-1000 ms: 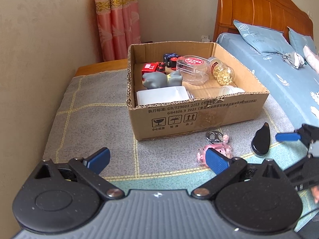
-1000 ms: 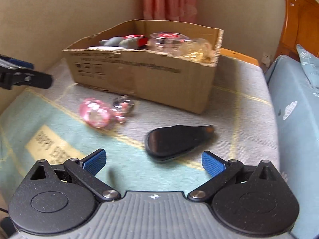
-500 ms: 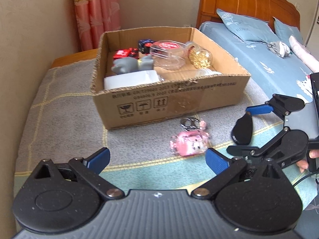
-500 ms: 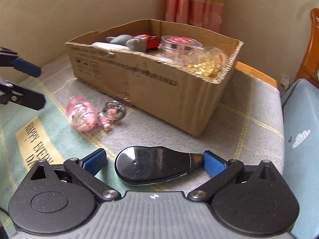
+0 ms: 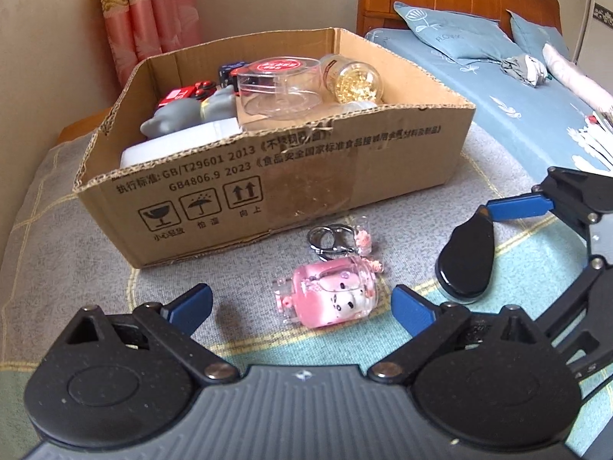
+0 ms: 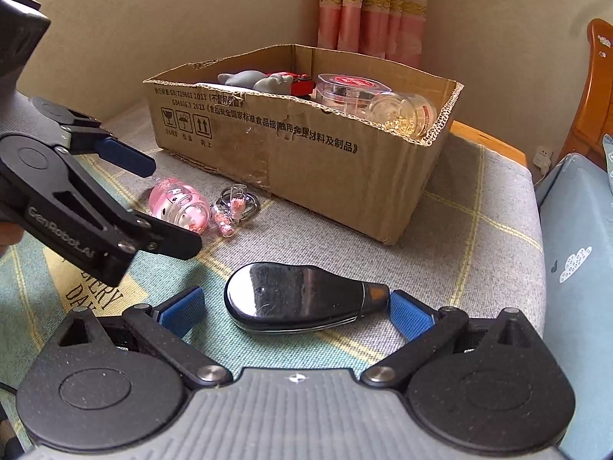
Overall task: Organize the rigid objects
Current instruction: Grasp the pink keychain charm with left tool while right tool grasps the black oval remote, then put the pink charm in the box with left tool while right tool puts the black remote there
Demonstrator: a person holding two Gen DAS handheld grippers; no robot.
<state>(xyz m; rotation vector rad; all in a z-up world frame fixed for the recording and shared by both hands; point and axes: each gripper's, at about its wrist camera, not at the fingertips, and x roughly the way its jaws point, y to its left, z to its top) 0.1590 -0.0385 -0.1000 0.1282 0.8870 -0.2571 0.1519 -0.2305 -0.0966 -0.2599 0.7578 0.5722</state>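
Right gripper wide open, straddling black teardrop case, one pad touching its narrow tip. Left gripper wide open, empty, just short of pink keychain beside cardboard box

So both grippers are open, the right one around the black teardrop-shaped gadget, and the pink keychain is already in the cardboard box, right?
Not quite: the pink keychain is not in the cardboard box. It lies on the blanket in front of it, as the left wrist view shows. The rest holds: both grippers are open, the right gripper around the black gadget.
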